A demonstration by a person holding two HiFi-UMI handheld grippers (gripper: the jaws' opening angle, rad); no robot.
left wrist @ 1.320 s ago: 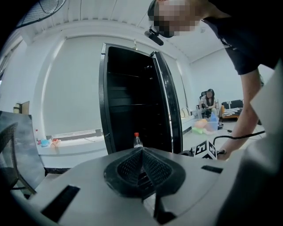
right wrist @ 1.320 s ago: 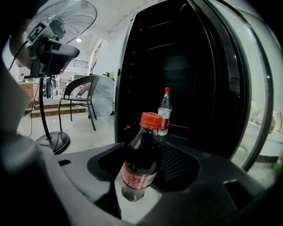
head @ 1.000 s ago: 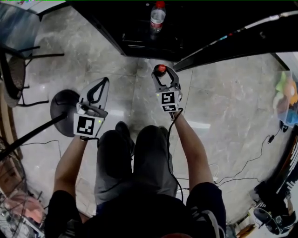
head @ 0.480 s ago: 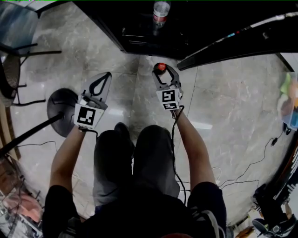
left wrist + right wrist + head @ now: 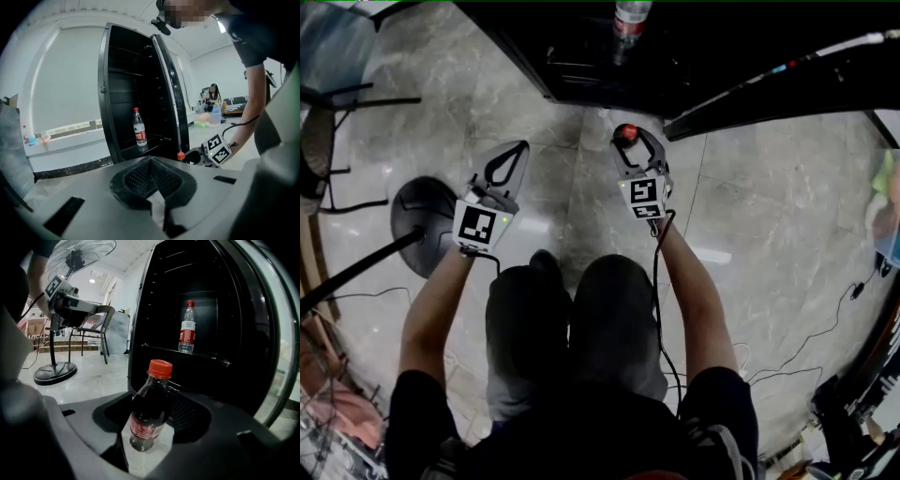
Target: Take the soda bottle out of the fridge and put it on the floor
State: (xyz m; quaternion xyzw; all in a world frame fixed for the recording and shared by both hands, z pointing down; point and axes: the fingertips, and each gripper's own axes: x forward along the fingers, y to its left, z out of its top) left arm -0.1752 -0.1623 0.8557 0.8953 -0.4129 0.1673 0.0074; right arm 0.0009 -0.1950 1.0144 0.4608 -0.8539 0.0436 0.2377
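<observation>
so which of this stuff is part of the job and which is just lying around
Job: soda bottle, right gripper clamped on it, open fridge, floor.
Lying about: water bottle on the fridge shelf, standing fan, chair.

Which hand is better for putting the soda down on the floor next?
Right. The right gripper holds the soda bottle, outside the fridge and above the floor. The left gripper is shut and empty.
</observation>
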